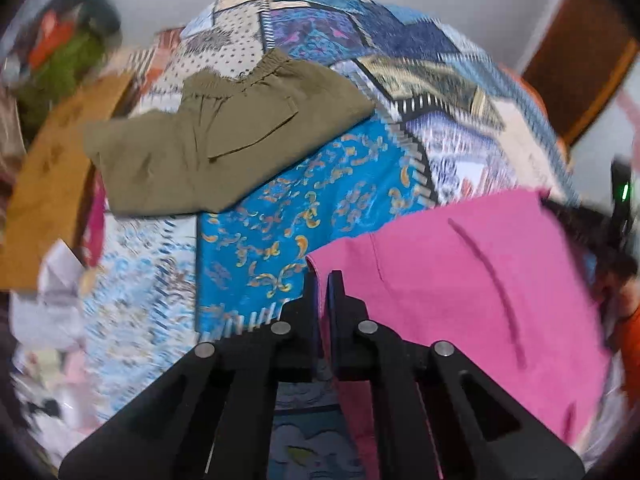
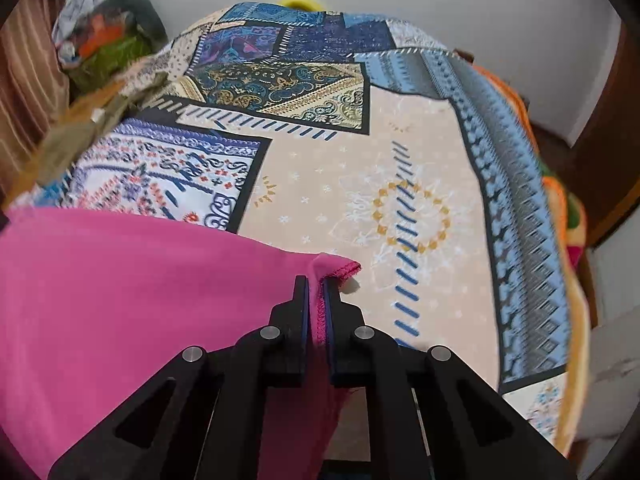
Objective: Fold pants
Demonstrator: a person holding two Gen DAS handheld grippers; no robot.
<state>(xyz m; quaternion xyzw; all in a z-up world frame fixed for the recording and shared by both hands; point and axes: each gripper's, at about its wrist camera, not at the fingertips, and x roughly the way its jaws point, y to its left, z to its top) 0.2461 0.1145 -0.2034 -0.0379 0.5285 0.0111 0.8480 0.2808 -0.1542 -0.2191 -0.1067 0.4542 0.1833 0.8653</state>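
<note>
The pink pants (image 1: 472,280) hang stretched between my two grippers above the patterned bedspread (image 1: 280,208). My left gripper (image 1: 323,280) is shut on their left corner. In the right wrist view the pink pants (image 2: 120,300) spread to the left, and my right gripper (image 2: 316,284) is shut on their hemmed right corner. The lower part of the cloth hangs down behind the fingers, out of sight.
Folded olive pants (image 1: 224,148) lie on the bed at the far left. A mustard-brown garment (image 1: 52,184) and a heap of clothes (image 1: 68,56) sit at the left edge. The beige patch of the bedspread (image 2: 360,200) lies ahead of my right gripper. A wooden door (image 1: 576,60) stands at right.
</note>
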